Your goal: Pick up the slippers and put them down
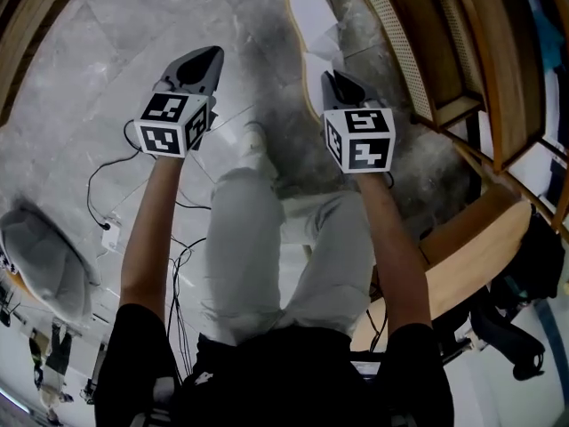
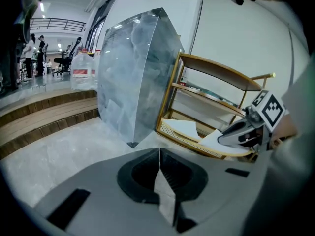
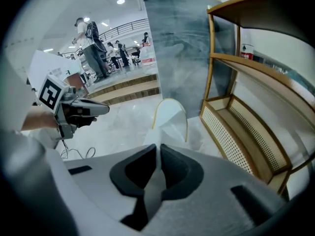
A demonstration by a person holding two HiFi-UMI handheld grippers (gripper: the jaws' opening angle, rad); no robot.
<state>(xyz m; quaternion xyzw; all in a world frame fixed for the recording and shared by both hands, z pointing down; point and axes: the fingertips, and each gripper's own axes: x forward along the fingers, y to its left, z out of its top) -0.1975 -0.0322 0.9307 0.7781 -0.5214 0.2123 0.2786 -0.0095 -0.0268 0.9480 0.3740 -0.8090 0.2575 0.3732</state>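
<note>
One white slipper (image 1: 309, 12) with a tan sole edge points away from me over the grey stone floor, beside the wooden rack. My right gripper (image 1: 336, 78) is shut on its near end. In the right gripper view the slipper (image 3: 170, 116) sticks out just past the closed jaws (image 3: 158, 149). The left gripper view shows that gripper (image 2: 231, 135) from the side, pinching the slipper (image 2: 216, 142). To the left, level with it, my left gripper (image 1: 200, 60) is shut with nothing in it; its jaws (image 2: 160, 156) meet at the tip. No second slipper is in view.
A wooden shoe rack (image 1: 444, 52) with perforated shelves (image 3: 246, 132) stands at the right. A grey slab (image 2: 138, 73) leans by it. Cables (image 1: 111, 194) run over the floor at the left, near a grey seat (image 1: 40, 252). The person's legs (image 1: 249, 238) are below. Steps and people are far off.
</note>
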